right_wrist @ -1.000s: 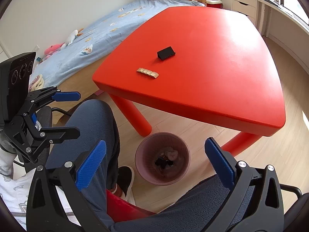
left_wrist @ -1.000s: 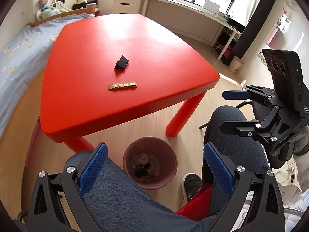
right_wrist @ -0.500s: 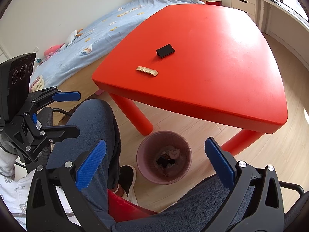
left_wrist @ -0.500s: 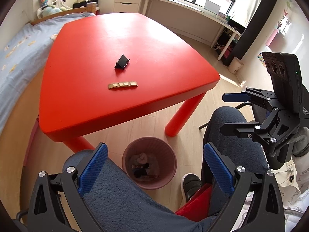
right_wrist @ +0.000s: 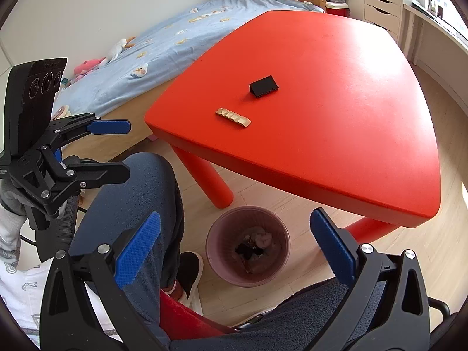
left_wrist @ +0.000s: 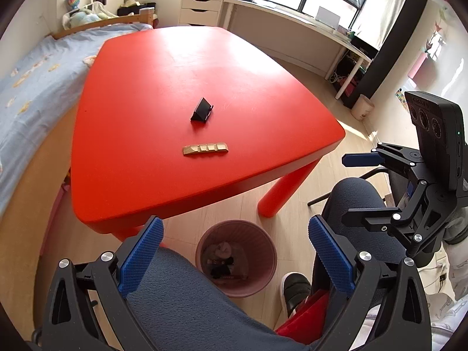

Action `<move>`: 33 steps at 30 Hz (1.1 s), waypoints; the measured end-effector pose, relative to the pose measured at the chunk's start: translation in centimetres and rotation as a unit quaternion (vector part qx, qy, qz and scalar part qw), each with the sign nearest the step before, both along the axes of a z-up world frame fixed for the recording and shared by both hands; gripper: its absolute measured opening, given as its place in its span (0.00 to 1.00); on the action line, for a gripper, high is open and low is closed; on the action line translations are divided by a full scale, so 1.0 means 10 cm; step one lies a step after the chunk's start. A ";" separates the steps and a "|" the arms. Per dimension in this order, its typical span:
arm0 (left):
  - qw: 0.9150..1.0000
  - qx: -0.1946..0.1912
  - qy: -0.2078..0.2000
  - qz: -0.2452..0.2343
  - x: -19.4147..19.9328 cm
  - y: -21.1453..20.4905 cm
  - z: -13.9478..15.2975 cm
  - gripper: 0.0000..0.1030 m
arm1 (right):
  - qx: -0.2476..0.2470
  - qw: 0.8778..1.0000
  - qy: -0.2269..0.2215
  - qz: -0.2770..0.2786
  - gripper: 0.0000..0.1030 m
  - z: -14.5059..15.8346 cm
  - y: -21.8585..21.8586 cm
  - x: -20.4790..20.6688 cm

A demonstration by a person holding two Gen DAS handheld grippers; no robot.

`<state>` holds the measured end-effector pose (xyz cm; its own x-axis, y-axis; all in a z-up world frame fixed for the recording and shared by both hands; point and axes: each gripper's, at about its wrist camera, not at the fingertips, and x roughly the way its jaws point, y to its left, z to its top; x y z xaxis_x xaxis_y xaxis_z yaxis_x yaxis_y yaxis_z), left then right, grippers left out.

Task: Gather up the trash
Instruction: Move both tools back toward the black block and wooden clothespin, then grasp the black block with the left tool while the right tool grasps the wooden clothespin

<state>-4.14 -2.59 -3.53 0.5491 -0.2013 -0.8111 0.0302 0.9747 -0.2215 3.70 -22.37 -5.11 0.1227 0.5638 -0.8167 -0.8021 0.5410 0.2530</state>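
both grippers — left and right — hang spread and empty over the bin; the flat wrapper on the table may slip a pinch.

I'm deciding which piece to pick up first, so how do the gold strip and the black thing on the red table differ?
The gold strip lies flat and long, split into small segments; the black piece is shorter, folded and stands up like a wedge. The gold strip sits nearer the table's front edge; the black piece is farther in. Both rest loose on the red table, apart from each other, and neither the left gripper nor the right gripper touches them.
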 end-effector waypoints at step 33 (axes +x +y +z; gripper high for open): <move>0.997 0.034 0.051 -0.036 1.62 0.35 -0.37 0.93 | 0.002 0.985 -0.069 0.160 0.88 -0.19 0.91 0.65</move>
